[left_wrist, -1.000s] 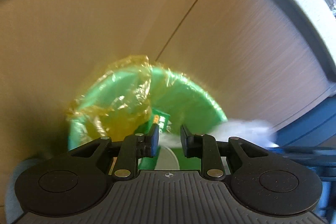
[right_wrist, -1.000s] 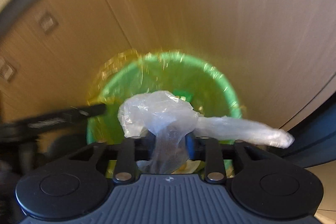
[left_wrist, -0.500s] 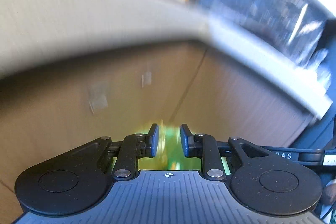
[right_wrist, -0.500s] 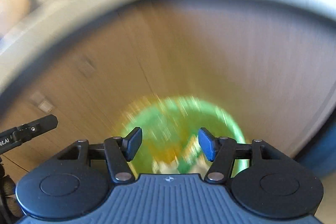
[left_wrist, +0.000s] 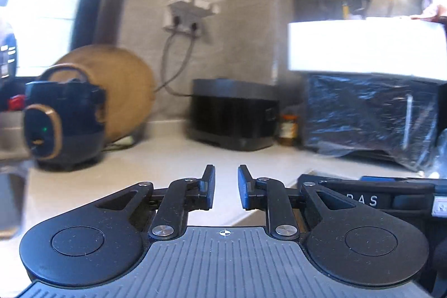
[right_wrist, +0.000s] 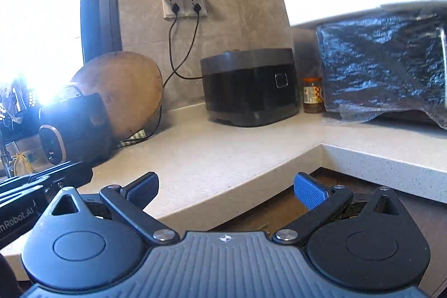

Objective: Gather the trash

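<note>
Black fingers of the left gripper (left_wrist: 226, 186) stand a narrow gap apart with nothing between them; the right gripper (right_wrist: 226, 186) is spread wide, blue pads (right_wrist: 310, 190) showing, and it too is empty. A second ago the right one pinched a clear plastic bag over a green bin lined with yellow film; half a second ago it had already let go above that bin. Now neither bag nor bin shows in either view, both cameras having swung up from the wooden cupboard fronts to the worktop.

Just beyond the jaws lies the pale speckled counter (right_wrist: 223, 158). Left of them sits a dark rice cooker (right_wrist: 72, 127), half lost in window glare, with a round wooden board (right_wrist: 128, 91) leaning behind it. Straight ahead stands a black box-shaped appliance (right_wrist: 248, 85), corded to the wall sockets (right_wrist: 185, 0). Right of that is a small jar (right_wrist: 313, 95), then a bulky thing under dark plastic wrap (right_wrist: 382, 63), cut off by the frame edge. The left view is smeared by motion.
</note>
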A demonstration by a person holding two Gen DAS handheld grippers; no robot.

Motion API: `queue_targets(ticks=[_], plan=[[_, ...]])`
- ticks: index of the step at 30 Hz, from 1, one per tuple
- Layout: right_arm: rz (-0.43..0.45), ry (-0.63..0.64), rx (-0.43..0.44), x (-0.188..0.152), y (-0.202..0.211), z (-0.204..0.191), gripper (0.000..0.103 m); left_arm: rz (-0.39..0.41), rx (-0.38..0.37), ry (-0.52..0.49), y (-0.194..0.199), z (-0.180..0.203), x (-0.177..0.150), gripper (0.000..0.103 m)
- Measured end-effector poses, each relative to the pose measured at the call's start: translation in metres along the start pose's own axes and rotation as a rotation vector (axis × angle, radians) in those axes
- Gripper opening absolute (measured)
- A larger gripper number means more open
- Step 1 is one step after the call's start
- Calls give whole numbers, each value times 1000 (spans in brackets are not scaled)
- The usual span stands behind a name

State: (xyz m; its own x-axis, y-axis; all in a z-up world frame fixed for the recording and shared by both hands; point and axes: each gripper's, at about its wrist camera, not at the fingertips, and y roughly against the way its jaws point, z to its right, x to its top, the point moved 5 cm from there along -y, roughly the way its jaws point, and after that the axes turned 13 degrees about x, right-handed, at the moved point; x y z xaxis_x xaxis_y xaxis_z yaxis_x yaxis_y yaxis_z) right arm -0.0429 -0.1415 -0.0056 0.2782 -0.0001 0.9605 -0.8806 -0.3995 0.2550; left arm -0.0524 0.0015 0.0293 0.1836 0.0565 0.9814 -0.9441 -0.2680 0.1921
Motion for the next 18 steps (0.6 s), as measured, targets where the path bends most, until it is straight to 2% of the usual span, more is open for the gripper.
queue_targets(ticks=[2, 5, 10, 18], plan=[[-12, 25, -29, -12, 3, -9, 103, -23, 26, 7, 6, -4, -5, 22], [-40, 45, -93, -26, 6, -17, 103, -65, 3, -20, 8, -3, -16, 22], [-77, -2, -87, -35, 9, -10, 103, -117, -3, -57, 0, 2, -37, 22], [-73, 32, -120, -35, 10, -7, 103, -120, 14, -46, -3, 1, -41, 21]])
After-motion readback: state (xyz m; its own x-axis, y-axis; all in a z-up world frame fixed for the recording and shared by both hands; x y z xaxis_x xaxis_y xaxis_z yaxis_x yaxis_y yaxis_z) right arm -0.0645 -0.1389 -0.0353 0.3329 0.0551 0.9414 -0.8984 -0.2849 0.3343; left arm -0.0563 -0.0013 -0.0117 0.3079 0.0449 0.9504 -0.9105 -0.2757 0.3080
